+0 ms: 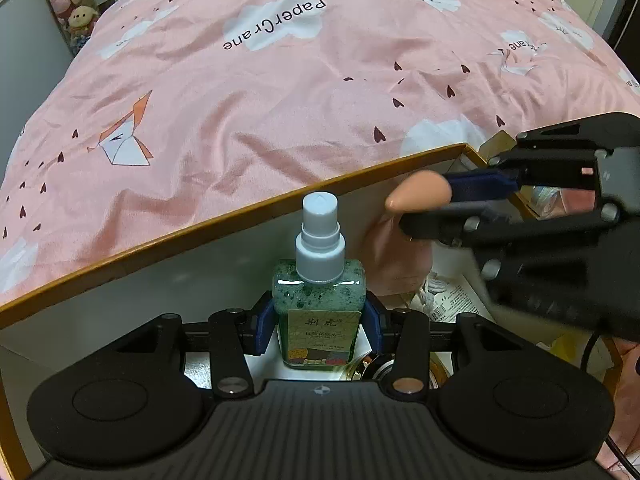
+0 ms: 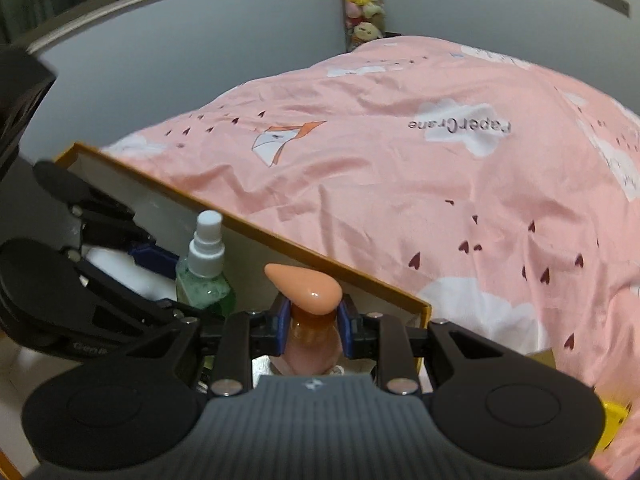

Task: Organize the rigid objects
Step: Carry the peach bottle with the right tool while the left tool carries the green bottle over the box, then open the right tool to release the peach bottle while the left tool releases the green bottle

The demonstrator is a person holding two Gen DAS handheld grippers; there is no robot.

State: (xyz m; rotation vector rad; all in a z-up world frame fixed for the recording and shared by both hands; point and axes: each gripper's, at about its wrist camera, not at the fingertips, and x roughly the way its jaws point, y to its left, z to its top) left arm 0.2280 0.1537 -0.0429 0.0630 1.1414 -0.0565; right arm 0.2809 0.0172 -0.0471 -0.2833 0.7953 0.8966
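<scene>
My left gripper [image 1: 319, 326] is shut on a green spray bottle [image 1: 319, 304] with a grey-white pump cap, held upright inside a white box with an orange rim [image 1: 240, 220]. My right gripper [image 2: 312, 324] is shut on a peach teardrop-shaped object [image 2: 308, 292] with a pinkish translucent lower part. In the left wrist view the right gripper [image 1: 452, 200] comes in from the right, with the peach object [image 1: 416, 194] above the box interior. In the right wrist view the spray bottle [image 2: 206, 276] stands left of the peach object, and the left gripper [image 2: 168, 280] holds it.
The box [image 2: 320, 256] rests against a bed with a pink patterned quilt [image 1: 280, 100]. Papers, a cord and a round metallic item [image 1: 368, 364] lie in the box bottom. Plush toys [image 1: 74, 0] hang at the far left. A grey wall [image 2: 160, 60] stands behind.
</scene>
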